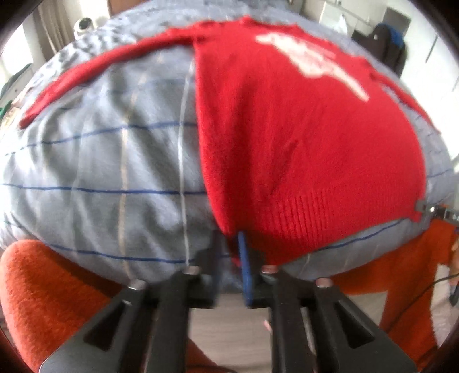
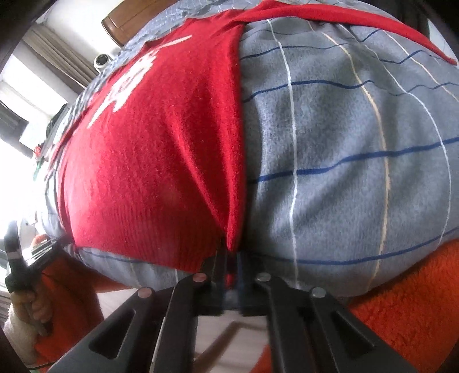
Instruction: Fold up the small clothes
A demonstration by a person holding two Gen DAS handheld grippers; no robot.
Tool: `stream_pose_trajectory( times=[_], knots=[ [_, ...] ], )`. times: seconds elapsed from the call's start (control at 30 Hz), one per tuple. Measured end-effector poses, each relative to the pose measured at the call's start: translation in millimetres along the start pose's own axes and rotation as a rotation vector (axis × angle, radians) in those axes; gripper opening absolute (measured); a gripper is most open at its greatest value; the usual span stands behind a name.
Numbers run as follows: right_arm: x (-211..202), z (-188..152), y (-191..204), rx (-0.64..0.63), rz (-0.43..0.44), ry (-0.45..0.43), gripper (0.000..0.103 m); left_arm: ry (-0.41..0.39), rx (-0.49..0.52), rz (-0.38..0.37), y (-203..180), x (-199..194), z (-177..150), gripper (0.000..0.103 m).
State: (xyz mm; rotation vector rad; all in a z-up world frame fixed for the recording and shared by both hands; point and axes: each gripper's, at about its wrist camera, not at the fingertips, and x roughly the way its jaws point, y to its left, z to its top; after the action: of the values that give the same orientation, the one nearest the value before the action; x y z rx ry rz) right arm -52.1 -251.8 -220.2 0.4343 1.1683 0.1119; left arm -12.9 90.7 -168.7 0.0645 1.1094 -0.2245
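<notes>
A small red knit sweater (image 1: 301,137) with a white print lies flat on a grey checked bedcover (image 1: 100,160), sleeves spread out. My left gripper (image 1: 231,244) is shut on the sweater's near left hem corner. In the right wrist view the sweater (image 2: 149,160) fills the left half, and my right gripper (image 2: 231,258) is shut on its near right hem corner. The left gripper (image 2: 34,255) shows at the far left of the right wrist view, and the right gripper (image 1: 430,209) shows at the right edge of the left wrist view.
The bedcover (image 2: 358,143) drapes over the near edge. The person's fuzzy orange sleeves (image 1: 46,289) (image 2: 416,301) sit beside each gripper. A wooden headboard (image 2: 126,20), curtains and room furniture lie beyond the bed.
</notes>
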Motion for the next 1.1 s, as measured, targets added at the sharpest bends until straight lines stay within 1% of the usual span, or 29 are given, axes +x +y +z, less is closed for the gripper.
stream_pose_trajectory(
  times=[0.03, 0.07, 0.1, 0.13, 0.2, 0.23, 0.3, 0.33, 0.37, 0.43, 0.6, 0.9, 1.1],
  knots=[
    [-6, -2, -3, 0.014, 0.012, -0.017, 0.029, -0.033, -0.011, 0.011, 1, -8, -1, 0.056],
    [-12, -4, -4, 0.021, 0.017, -0.036, 0.037, -0.073, -0.03, 0.028, 3, -17, -1, 0.083],
    [-19, -6, -5, 0.027, 0.014, -0.063, 0.049, -0.109, -0.043, 0.036, 4, -24, -2, 0.09],
    [-31, -8, -5, 0.03, -0.011, -0.121, 0.053, -0.145, -0.052, 0.038, 5, -31, -2, 0.09],
    [-48, -8, -4, 0.029, -0.042, -0.206, 0.053, -0.17, -0.046, 0.048, 6, -33, 0, 0.091],
    [-59, -8, -3, 0.028, -0.059, -0.266, 0.055, -0.177, -0.047, 0.067, 5, -32, 0, 0.091],
    [-69, -8, -2, 0.026, -0.095, -0.333, 0.06, -0.175, -0.054, 0.092, 4, -28, 2, 0.091],
    [-73, -9, -1, 0.026, -0.111, -0.369, 0.06, -0.17, -0.059, 0.096, 4, -27, 3, 0.091],
    [-76, -6, -1, 0.026, -0.119, -0.385, 0.06, -0.169, -0.065, 0.102, 6, -27, 3, 0.091],
    [-75, -5, 0, 0.023, -0.138, -0.398, 0.06, -0.17, -0.073, 0.112, 10, -25, 7, 0.091],
    [-67, -3, 1, 0.02, -0.157, -0.378, 0.06, -0.17, -0.078, 0.137, 18, -25, 8, 0.091],
    [-59, -2, 11, -0.025, -0.178, -0.368, 0.06, -0.168, -0.095, 0.17, 21, -25, 7, 0.091],
    [-57, -2, 10, -0.024, -0.184, -0.363, 0.06, -0.173, -0.087, 0.193, 21, -24, 7, 0.091]
  ],
)
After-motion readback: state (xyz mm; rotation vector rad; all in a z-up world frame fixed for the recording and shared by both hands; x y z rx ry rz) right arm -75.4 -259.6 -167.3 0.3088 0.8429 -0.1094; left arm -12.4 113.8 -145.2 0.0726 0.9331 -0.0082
